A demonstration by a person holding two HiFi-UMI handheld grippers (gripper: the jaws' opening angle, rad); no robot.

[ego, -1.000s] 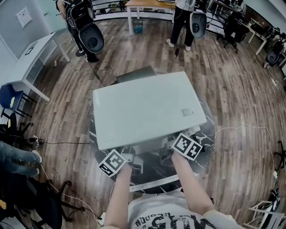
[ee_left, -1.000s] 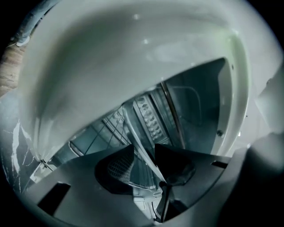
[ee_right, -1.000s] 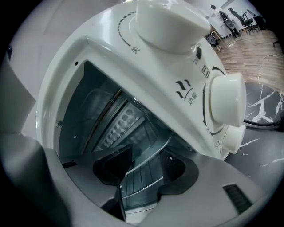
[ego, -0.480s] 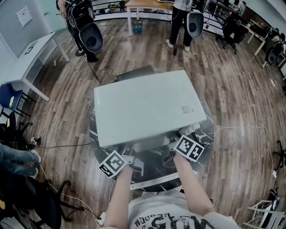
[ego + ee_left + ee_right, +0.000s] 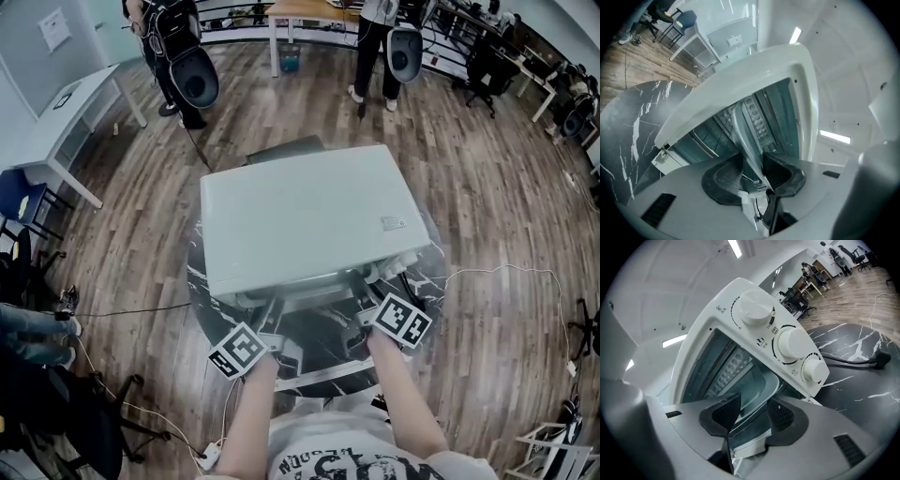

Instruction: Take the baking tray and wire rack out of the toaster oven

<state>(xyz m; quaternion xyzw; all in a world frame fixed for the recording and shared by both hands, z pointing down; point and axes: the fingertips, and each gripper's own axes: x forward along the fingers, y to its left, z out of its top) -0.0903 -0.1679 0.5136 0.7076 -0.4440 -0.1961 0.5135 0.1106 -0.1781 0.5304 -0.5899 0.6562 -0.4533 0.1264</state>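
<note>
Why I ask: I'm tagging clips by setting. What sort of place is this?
Likely an open office or lab, not a kitchen: a white desk, office chairs, and the toaster oven standing on a dark marble-look table.

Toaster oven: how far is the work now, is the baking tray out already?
Done: the toaster oven stands open. In hand: the left gripper and right gripper each have the baking tray rim between their jaws, which have just been closing on it; the tray sits partly inside. Remaining: draw it out, then the wire rack, which I cannot make out.
</note>
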